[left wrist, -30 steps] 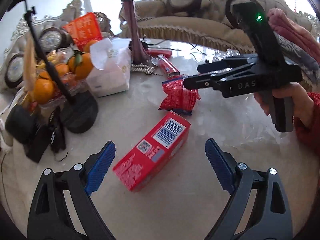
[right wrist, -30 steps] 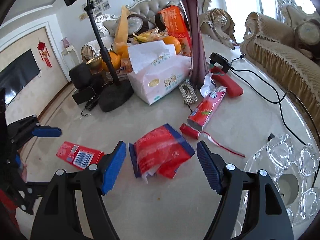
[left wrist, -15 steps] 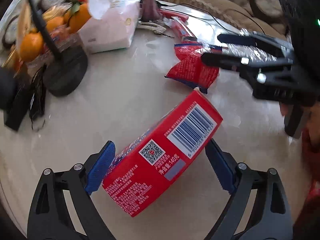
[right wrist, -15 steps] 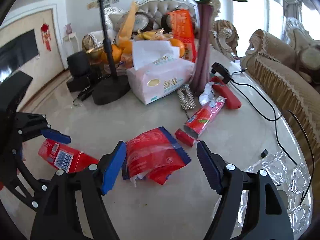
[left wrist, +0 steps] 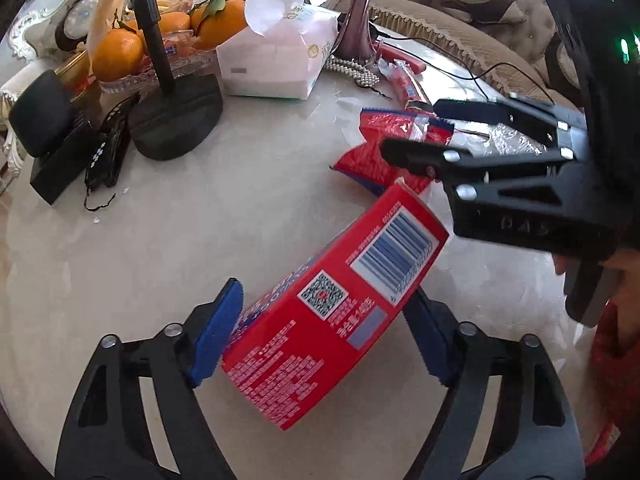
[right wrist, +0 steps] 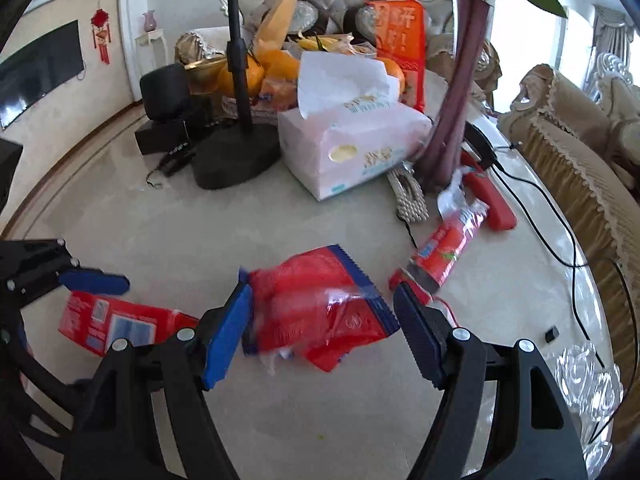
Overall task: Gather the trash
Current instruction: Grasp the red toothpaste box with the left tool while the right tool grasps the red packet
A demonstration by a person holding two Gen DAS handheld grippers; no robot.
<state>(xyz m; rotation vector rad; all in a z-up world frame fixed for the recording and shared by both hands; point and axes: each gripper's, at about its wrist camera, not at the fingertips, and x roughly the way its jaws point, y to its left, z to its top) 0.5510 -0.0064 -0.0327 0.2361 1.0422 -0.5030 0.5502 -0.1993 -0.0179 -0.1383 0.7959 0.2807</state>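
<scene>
A red carton [left wrist: 336, 308] with a barcode sits between the blue pads of my left gripper [left wrist: 320, 332], which has closed in on its sides and holds it tilted. It also shows in the right wrist view [right wrist: 116, 326]. A crumpled red snack bag [right wrist: 320, 312] lies on the marble table between the pads of my right gripper [right wrist: 320, 332], which stand close to its edges; it also shows in the left wrist view [left wrist: 384, 148]. A red tube wrapper [right wrist: 452, 244] lies just beyond.
A tissue pack [right wrist: 356, 144], a dark vase [right wrist: 456, 100], a black stand base [right wrist: 236, 156], a fruit bowl [left wrist: 132, 48], a red tool with cable [right wrist: 492, 200] and a glass tray [right wrist: 592, 376] stand around. A sofa [right wrist: 580, 148] borders the table on the right.
My left gripper moved in over the red carton and closed on it, tilting it up. My right gripper moved forward around the snack bag and narrowed on it.
</scene>
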